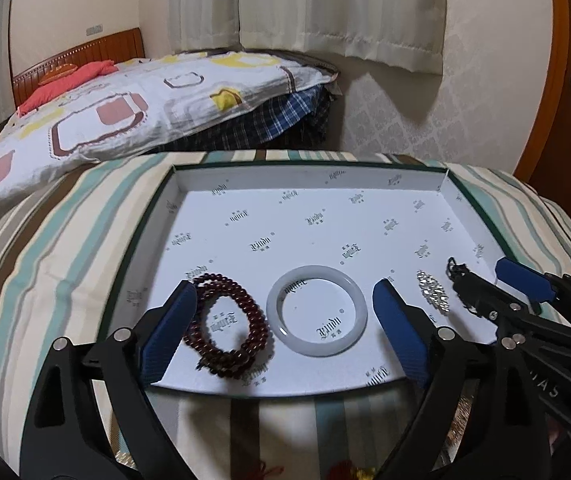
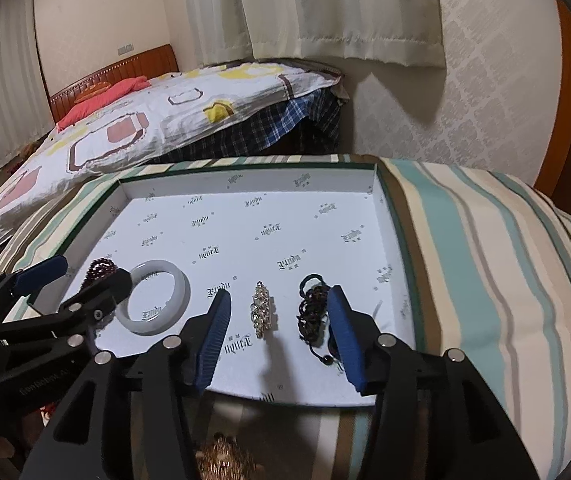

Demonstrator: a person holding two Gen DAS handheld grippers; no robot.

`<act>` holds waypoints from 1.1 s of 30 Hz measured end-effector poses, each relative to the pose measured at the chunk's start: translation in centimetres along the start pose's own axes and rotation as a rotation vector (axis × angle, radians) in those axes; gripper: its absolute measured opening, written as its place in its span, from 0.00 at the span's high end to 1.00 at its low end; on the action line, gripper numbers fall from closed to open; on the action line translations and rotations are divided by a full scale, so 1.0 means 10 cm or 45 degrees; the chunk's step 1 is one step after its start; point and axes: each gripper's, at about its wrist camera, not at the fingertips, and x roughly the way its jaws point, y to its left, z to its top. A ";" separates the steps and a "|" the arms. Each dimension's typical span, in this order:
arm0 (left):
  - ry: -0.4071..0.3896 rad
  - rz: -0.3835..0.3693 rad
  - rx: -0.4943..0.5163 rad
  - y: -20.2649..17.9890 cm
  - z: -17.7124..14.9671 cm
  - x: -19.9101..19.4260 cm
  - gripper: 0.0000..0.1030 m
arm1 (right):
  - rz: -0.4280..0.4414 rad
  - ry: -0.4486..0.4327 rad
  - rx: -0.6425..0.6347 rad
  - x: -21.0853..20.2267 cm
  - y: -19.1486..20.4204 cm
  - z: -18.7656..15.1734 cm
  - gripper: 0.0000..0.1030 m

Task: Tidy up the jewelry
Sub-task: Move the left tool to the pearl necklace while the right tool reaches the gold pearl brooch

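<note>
- Four pieces of jewelry lie in a row along the lower part of a shallow white box lid (image 2: 325,184), which rests on a striped cushion (image 2: 485,260).
- From frame left: dark red bead bracelet (image 1: 225,328), white jade bangle (image 1: 316,311), rhinestone brooch (image 2: 262,308), black braided bracelet (image 2: 312,312).
- Left gripper (image 1: 285,332), lower centre of its view, gapes wide around beads and bangle, holding nothing.
- Right gripper (image 2: 281,332) gapes around brooch and braided bracelet, holding nothing.
</note>
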 end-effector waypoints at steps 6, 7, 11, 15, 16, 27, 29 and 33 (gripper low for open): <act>-0.074 0.013 -0.001 0.05 -0.06 -0.35 0.15 | -0.023 -0.043 0.016 -0.30 -0.07 -0.09 0.51; -0.084 0.015 -0.003 0.05 -0.08 -0.41 0.15 | -0.027 -0.049 0.023 -0.36 -0.08 -0.12 0.51; -0.115 0.018 -0.012 0.09 -0.15 -0.62 0.15 | -0.046 -0.052 0.031 -0.51 -0.11 -0.25 0.51; -0.129 0.020 -0.034 0.15 -0.29 -0.81 0.15 | -0.045 -0.036 0.034 -0.60 -0.11 -0.41 0.51; -0.128 0.019 -0.041 0.16 -0.32 -0.85 0.15 | -0.045 -0.029 0.034 -0.62 -0.11 -0.46 0.51; -0.096 0.080 -0.063 0.40 -0.81 -1.16 0.15 | -0.048 0.068 0.033 -0.64 -0.13 -0.94 0.51; -0.078 0.095 -0.067 0.45 -0.88 -1.17 0.15 | -0.043 0.082 0.035 -0.60 -0.14 -0.94 0.51; -0.039 0.121 -0.091 0.55 -0.99 -1.14 0.15 | -0.037 0.100 0.036 -0.54 -0.16 -0.95 0.51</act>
